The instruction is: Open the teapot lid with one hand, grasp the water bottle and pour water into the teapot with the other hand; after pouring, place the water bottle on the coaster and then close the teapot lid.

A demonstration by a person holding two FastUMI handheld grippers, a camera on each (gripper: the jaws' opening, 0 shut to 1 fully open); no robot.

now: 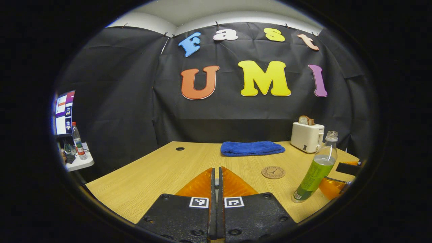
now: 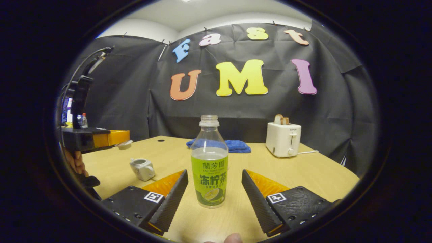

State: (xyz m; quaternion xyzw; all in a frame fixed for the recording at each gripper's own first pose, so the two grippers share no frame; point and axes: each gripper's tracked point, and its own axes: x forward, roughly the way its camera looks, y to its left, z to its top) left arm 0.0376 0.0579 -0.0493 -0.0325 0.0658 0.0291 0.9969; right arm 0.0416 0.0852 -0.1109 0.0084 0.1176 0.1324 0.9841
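Note:
A clear water bottle point(image 2: 209, 165) with a green label and no cap stands upright on the table. My right gripper point(image 2: 214, 172) is open, one finger on each side of the bottle, neither touching it. In the left gripper view the bottle point(image 1: 315, 170) stands at the right with the right gripper point(image 1: 337, 176) behind it. To the left sits a small white teapot point(image 2: 142, 168) with its top uncovered. My left gripper point(image 2: 126, 140) hangs above the table's left side, shut on the white teapot lid point(image 2: 124, 145). Its fingers point(image 1: 216, 170) are pressed together. A round cork coaster point(image 1: 273, 172) lies left of the bottle.
A folded blue towel point(image 1: 251, 148) lies at the table's back edge. A white toaster point(image 1: 306, 136) holding toast stands at the back right. A cable hole point(image 1: 180, 148) sits at the back left. Off the table's left stands a side shelf point(image 1: 81, 162) with a screen and a bottle.

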